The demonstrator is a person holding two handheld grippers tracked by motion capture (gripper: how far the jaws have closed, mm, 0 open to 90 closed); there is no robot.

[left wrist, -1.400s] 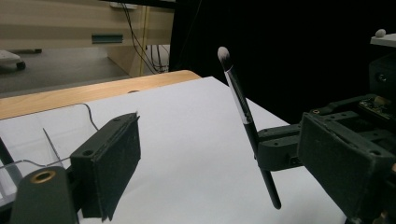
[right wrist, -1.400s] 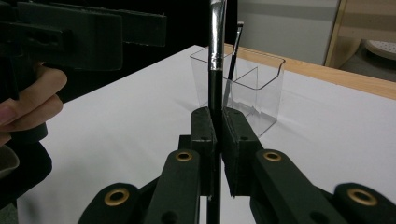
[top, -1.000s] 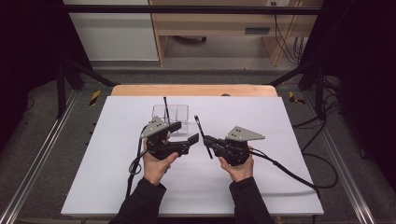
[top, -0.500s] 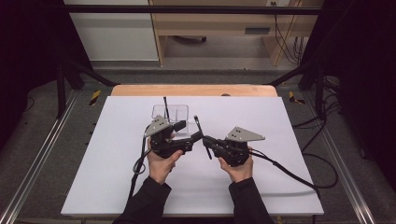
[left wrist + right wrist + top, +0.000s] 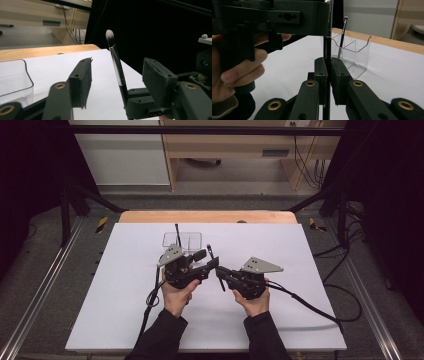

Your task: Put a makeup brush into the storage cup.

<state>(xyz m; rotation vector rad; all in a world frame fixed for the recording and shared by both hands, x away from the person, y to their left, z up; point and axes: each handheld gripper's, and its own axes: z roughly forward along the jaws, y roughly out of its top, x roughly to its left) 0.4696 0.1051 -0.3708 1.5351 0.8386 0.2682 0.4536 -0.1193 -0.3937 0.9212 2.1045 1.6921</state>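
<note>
Makeup brush [image 5: 117, 67] is being held upright by its dark handle in the right gripper [image 5: 223, 272], whose jaws are being pressed together on it, as the right gripper view is showing. Near the middle of the white table [image 5: 300, 310], the brush is being kept between the two grippers, its pale tip [image 5: 109, 34] pointing up. The left gripper [image 5: 207, 260] is being brought around the brush from the left; its jaws have just been closing, yet the pads [image 5: 82, 80] are being kept apart from the handle, with the brush standing between them. Beyond the left gripper, a clear divided container [image 5: 184, 240] is being left on the far part of the table, another slim brush [image 5: 342, 37] leaning inside it.
</note>
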